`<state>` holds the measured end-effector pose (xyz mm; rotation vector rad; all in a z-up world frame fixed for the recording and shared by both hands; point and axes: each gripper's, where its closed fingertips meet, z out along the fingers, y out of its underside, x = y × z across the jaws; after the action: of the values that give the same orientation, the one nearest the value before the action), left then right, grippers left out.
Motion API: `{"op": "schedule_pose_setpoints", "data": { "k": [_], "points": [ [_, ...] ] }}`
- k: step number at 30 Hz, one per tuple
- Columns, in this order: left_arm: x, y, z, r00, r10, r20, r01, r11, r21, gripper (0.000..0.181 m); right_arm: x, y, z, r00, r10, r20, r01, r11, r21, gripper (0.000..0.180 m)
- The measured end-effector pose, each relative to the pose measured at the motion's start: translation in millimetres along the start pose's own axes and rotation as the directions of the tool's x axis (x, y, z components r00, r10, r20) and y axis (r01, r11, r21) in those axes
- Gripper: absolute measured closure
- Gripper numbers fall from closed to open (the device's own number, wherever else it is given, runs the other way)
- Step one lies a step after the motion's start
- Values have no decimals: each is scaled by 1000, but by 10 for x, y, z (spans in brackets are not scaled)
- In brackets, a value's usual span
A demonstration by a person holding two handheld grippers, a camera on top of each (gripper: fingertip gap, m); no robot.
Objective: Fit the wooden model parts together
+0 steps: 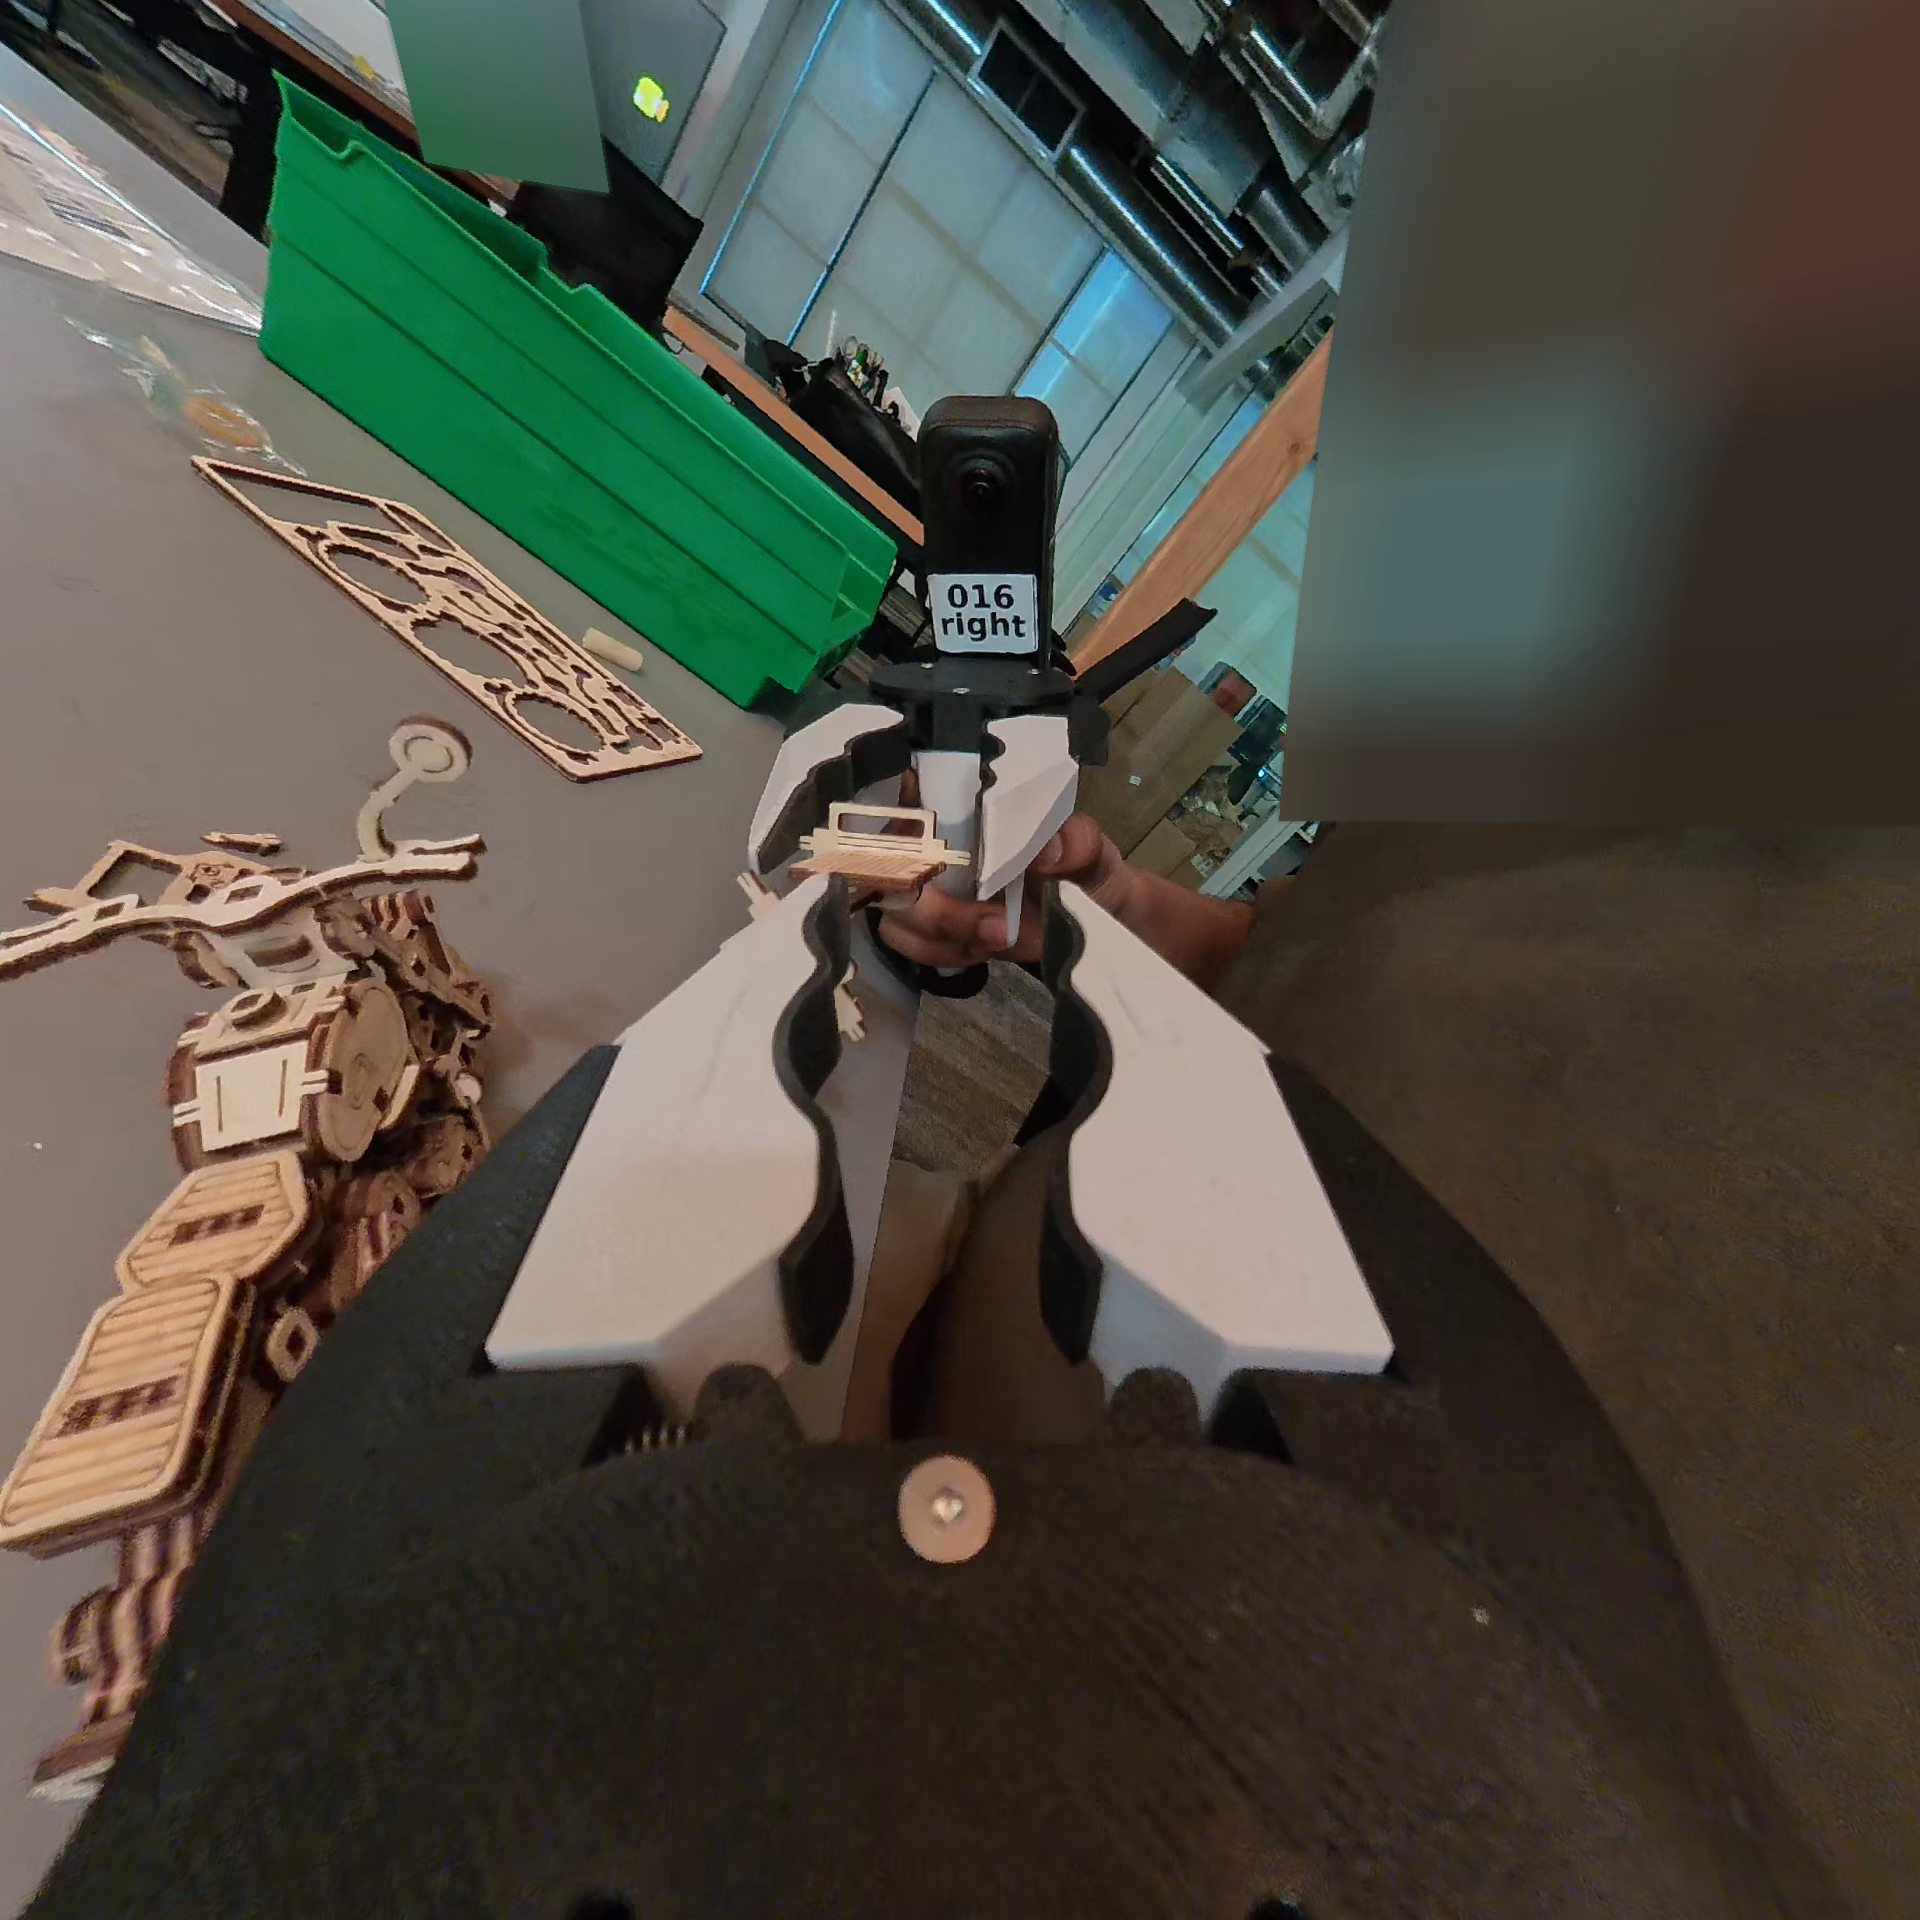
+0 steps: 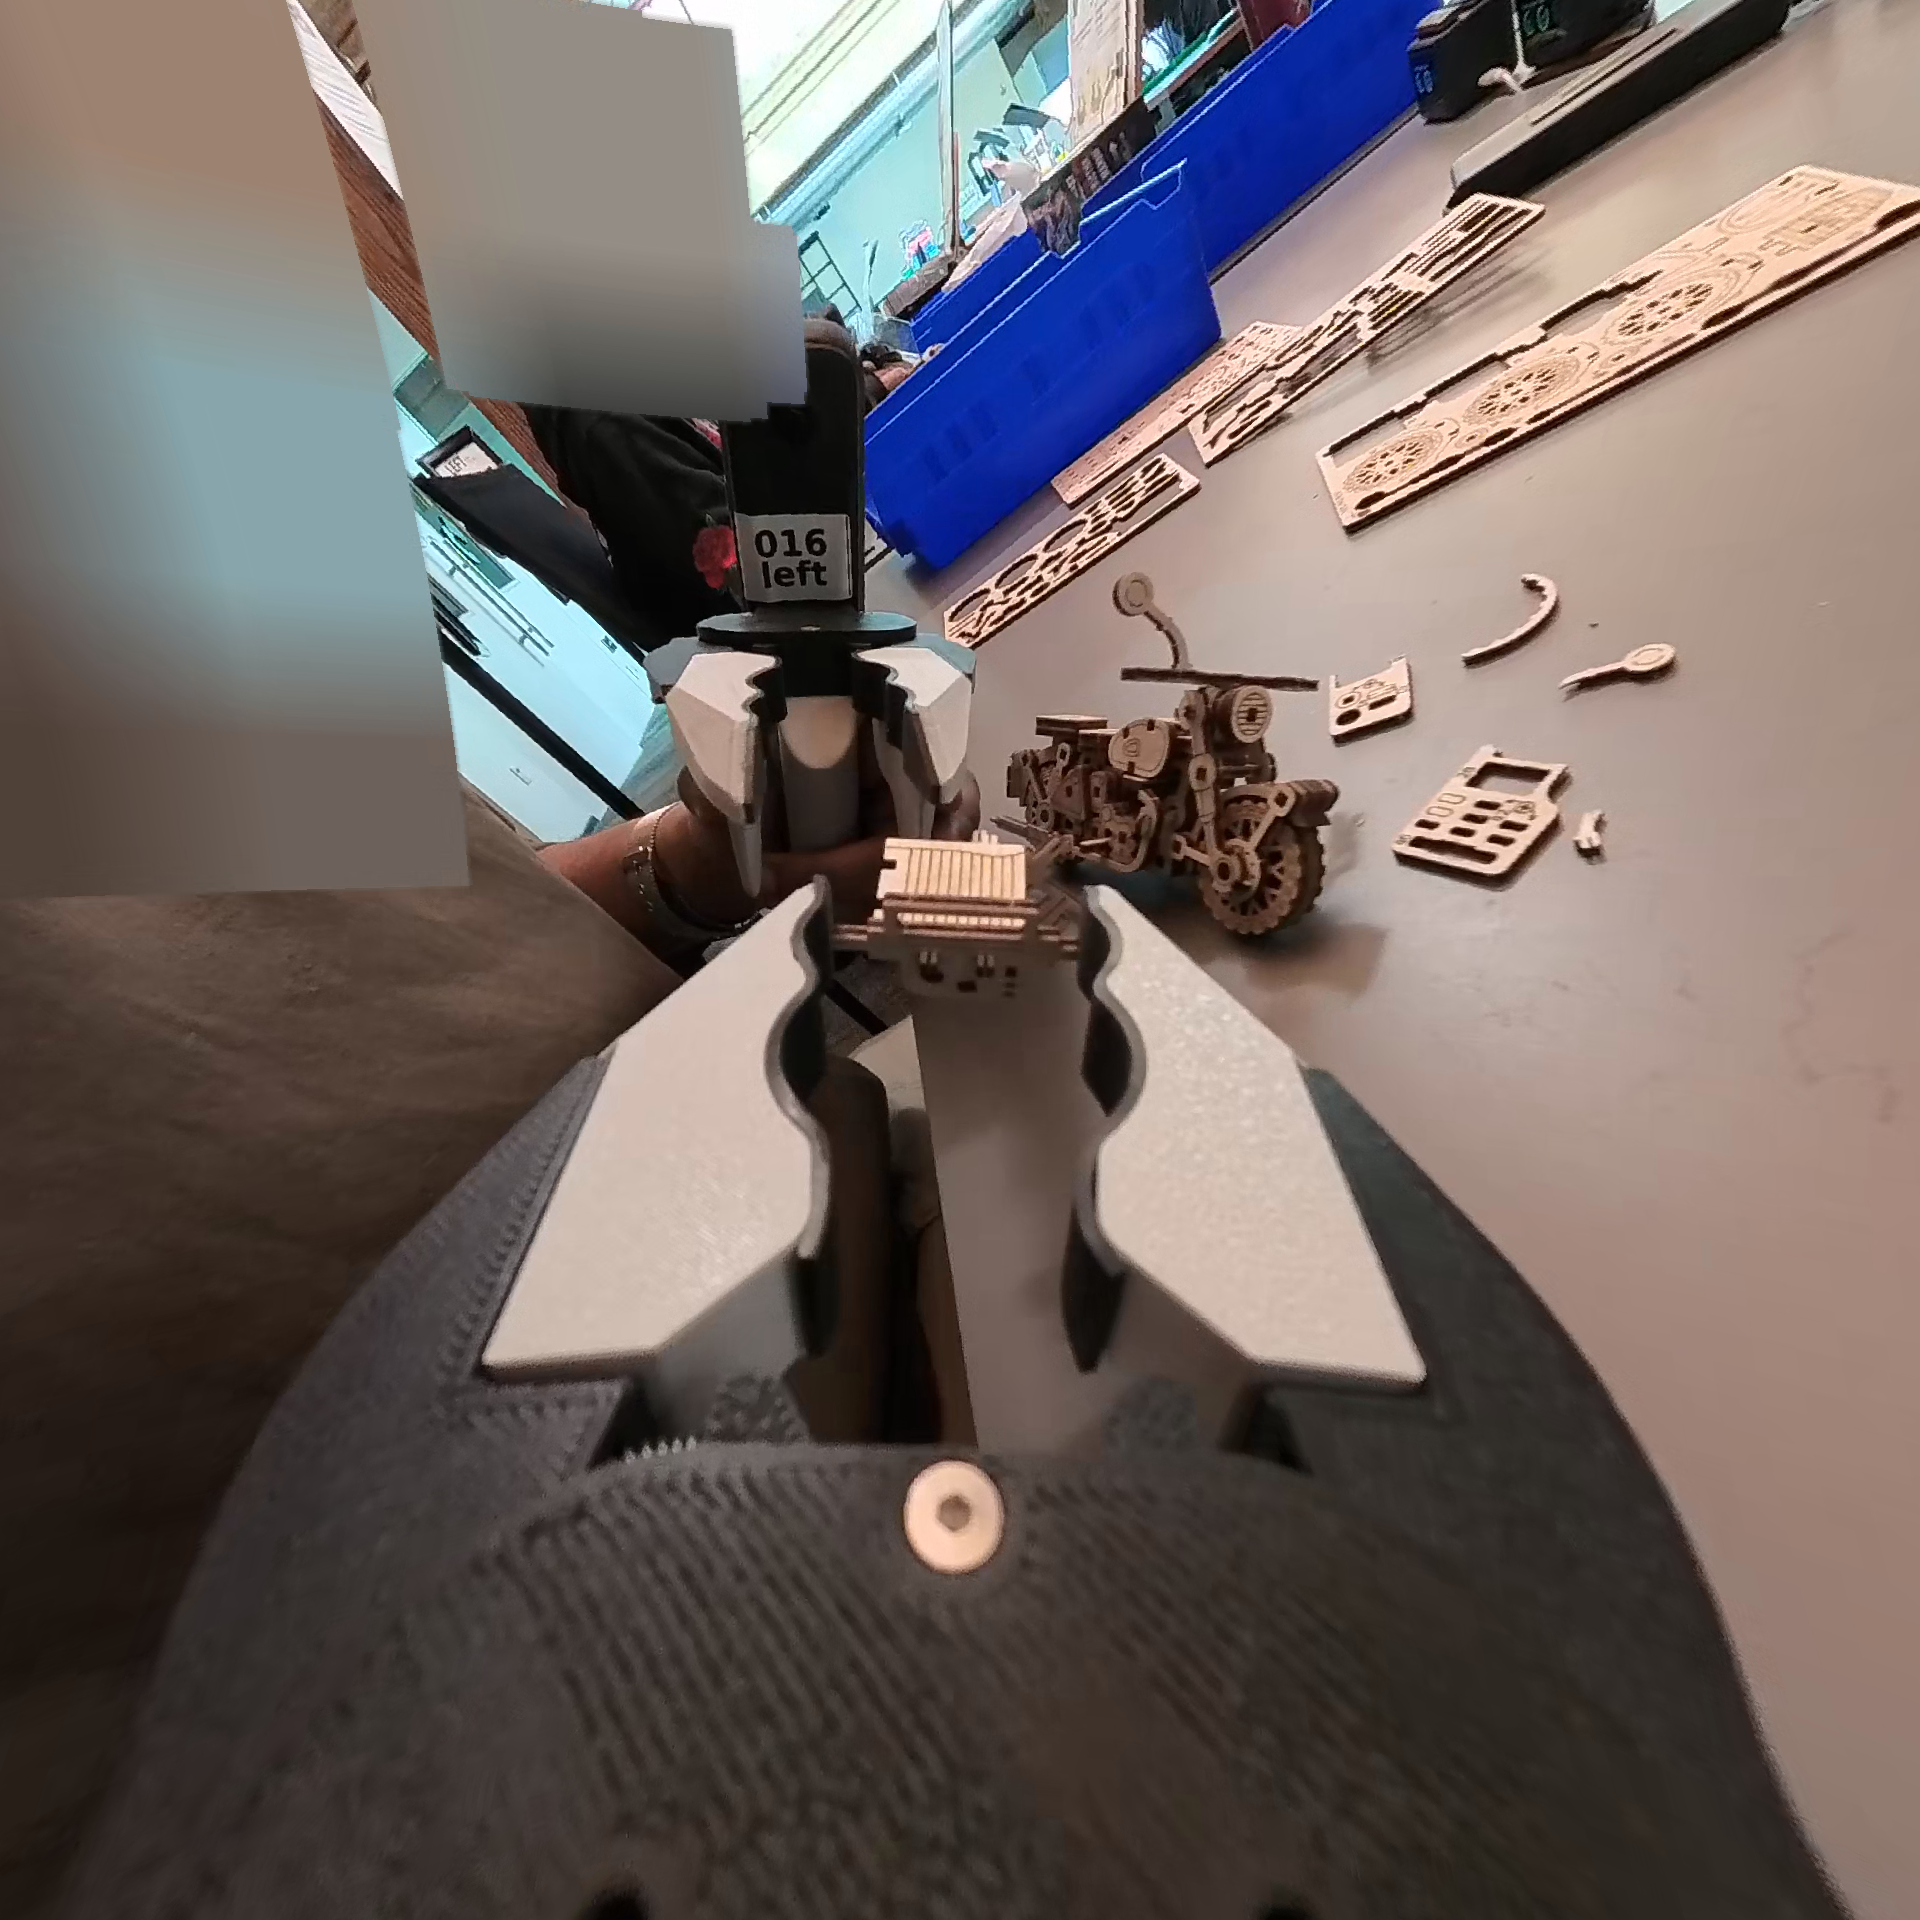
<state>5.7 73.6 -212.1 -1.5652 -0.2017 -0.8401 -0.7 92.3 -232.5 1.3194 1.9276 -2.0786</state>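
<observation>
A wooden motorcycle model [image 2: 1174, 800] stands on the grey table [image 2: 1558, 1143]; in the left wrist view it [image 1: 260, 1060] is close on the left. My right gripper [image 2: 961, 920] is shut on a small slatted wooden rack part [image 2: 961, 904] and holds it in the air just left of the model's rear. The left wrist view shows that gripper [image 1: 883, 868] facing me with the part [image 1: 878, 847]. My left gripper [image 1: 940, 920] is open and empty, off the table edge opposite the right one; it also shows in the right wrist view [image 2: 831, 831].
A green bin [image 1: 520, 416] and a punched-out wooden sheet [image 1: 447, 613] lie beyond the model. A blue bin [image 2: 1039, 416], several part sheets [image 2: 1610, 364] and loose wooden pieces [image 2: 1475, 821] lie on the table's right. A person's body is close behind both grippers. My two grippers' fingertips are within a few centimetres of each other.
</observation>
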Motion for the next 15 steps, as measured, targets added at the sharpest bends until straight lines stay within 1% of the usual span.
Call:
{"op": "schedule_pose_setpoints", "data": {
  "k": [10, 13, 15],
  "points": [
    [-59, -18, -20, 999, -27, 20, 27, 1000, 13, 146, -10, -49, -20, 1000, 24, 19, -25, 999, 31, 133],
    [-72, -11, -16, 999, -42, 21, 42, 999, 11, 146, -26, -85, -40, 997, 57, 47, -60, 997, 56, 133],
    [-79, 5, -7, 999, -47, 25, 47, 999, 3, 145, -86, -131, -59, 993, 72, 94, -80, 993, 83, 133]
  ]
}}
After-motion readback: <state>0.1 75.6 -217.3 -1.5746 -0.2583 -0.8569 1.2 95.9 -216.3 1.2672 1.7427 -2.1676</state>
